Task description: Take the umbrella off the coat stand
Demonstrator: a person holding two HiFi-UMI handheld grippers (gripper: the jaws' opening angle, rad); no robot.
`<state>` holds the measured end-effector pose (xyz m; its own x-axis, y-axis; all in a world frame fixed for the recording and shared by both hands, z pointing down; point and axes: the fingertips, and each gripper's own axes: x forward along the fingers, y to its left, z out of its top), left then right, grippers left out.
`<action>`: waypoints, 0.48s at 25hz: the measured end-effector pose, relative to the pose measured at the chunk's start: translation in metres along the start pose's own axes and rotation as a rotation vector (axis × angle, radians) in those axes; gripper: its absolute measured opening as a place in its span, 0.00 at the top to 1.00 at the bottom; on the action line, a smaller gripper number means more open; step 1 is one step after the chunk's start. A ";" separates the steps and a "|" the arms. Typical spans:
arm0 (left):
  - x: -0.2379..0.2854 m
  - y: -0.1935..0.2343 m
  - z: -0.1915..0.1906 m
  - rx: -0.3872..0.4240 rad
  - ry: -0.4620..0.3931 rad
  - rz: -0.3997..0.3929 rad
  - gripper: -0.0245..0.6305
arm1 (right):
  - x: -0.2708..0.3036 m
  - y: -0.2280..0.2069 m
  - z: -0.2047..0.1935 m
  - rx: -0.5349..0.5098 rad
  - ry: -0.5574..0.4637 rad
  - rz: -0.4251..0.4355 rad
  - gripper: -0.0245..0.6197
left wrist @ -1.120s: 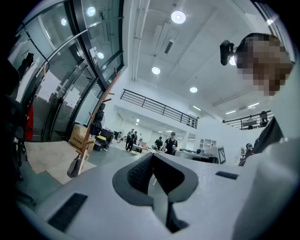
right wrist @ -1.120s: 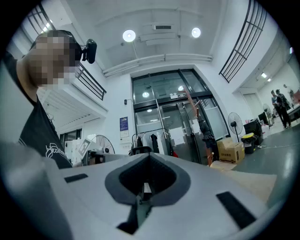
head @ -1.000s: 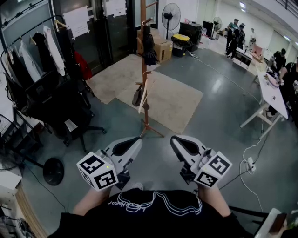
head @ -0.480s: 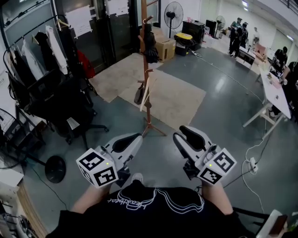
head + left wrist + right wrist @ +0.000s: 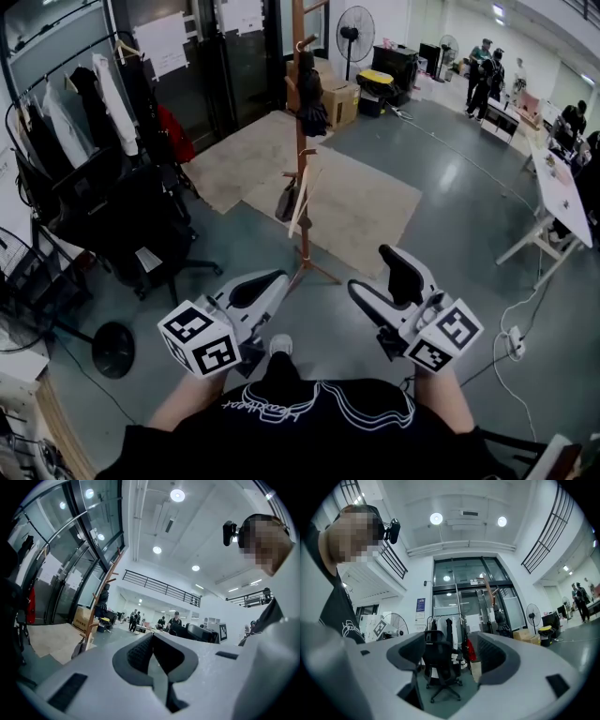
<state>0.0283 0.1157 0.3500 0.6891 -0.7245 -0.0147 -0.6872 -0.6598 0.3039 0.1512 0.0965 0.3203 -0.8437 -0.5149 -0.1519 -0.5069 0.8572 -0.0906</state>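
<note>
A wooden coat stand [image 5: 302, 169] rises from a mat a few steps ahead. A black folded umbrella [image 5: 309, 98] hangs by its curved handle from a high peg. A dark bag [image 5: 286, 201] hangs lower down. My left gripper [image 5: 260, 287] is held low in front of me, shut and empty. My right gripper [image 5: 373, 272] is beside it, its jaws opening with nothing between them. Both are well short of the stand. The left gripper view shows the stand [image 5: 95, 616] and umbrella [image 5: 105, 597] far off beyond my shut gripper [image 5: 152, 645]. In the right gripper view the umbrella [image 5: 500, 618] hangs past my gripper [image 5: 452, 654].
A clothes rack [image 5: 66, 103] with hanging garments and a black office chair [image 5: 141, 225] stand at the left. A fan base [image 5: 112, 347] lies on the floor near me. Cardboard boxes [image 5: 336, 98] and a standing fan [image 5: 352, 28] are behind the stand. A white table [image 5: 558, 187] and people are at the right.
The right gripper's jaws have gone from shut to wide apart. Both grippers and the view have shifted slightly toward the coat stand. The left gripper stays shut.
</note>
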 end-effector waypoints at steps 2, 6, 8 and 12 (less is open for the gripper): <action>0.006 0.014 0.004 -0.001 -0.001 -0.005 0.95 | 0.012 -0.011 -0.001 -0.007 0.002 -0.014 0.40; 0.023 0.049 0.011 -0.014 0.001 -0.018 0.95 | 0.039 -0.036 -0.008 -0.004 0.021 -0.037 0.37; 0.034 0.070 0.017 -0.023 -0.002 -0.027 0.95 | 0.057 -0.052 -0.012 -0.002 0.033 -0.050 0.36; 0.056 0.117 0.033 -0.038 0.006 -0.045 0.96 | 0.101 -0.081 -0.013 0.001 0.045 -0.073 0.33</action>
<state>-0.0213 -0.0084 0.3536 0.7207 -0.6928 -0.0241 -0.6461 -0.6839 0.3388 0.1046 -0.0246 0.3253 -0.8118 -0.5753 -0.1004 -0.5669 0.8176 -0.1008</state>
